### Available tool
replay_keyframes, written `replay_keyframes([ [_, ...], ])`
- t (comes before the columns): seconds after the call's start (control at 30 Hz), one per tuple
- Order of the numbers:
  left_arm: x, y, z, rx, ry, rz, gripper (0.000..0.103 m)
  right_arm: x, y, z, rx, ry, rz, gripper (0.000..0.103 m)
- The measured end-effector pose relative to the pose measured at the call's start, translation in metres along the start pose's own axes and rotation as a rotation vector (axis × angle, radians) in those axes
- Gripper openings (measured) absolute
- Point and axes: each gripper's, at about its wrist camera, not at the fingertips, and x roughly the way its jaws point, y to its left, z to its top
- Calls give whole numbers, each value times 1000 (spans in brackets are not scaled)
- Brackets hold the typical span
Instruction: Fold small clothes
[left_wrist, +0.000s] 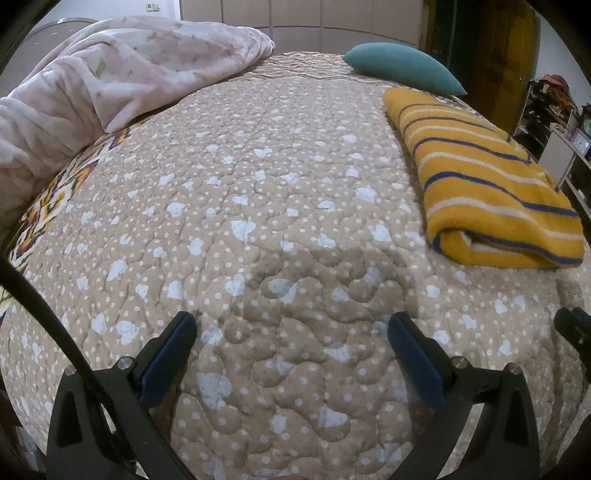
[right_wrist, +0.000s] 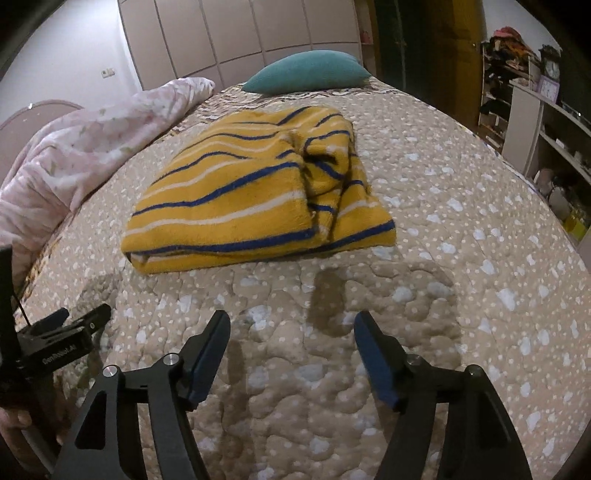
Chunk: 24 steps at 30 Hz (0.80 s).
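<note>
Clearly both grippers hang empty over the bed, jaws spread wide.
Left gripper and right gripper grip nothing; the striped sweater lies folded mid-bed toward the teal pillow, seemingly set aside as finished.

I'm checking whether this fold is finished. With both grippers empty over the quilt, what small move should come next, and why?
Probably reach the right gripper forward to flatten the rumpled right side of the yellow striped garment. It lies folded on the quilt, but that side is bunched. Both the right and the left gripper are open and hold nothing.
</note>
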Motion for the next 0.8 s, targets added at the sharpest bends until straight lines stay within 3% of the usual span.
replay_keyframes([
  [0.43,0,-3,-3,7,-23,18,103,16,17,-10,-110,-21,-122,86],
  [0.8,0,-3,-2,9,-21,19,103,21,14,-17,-101,-97,-138,95],
])
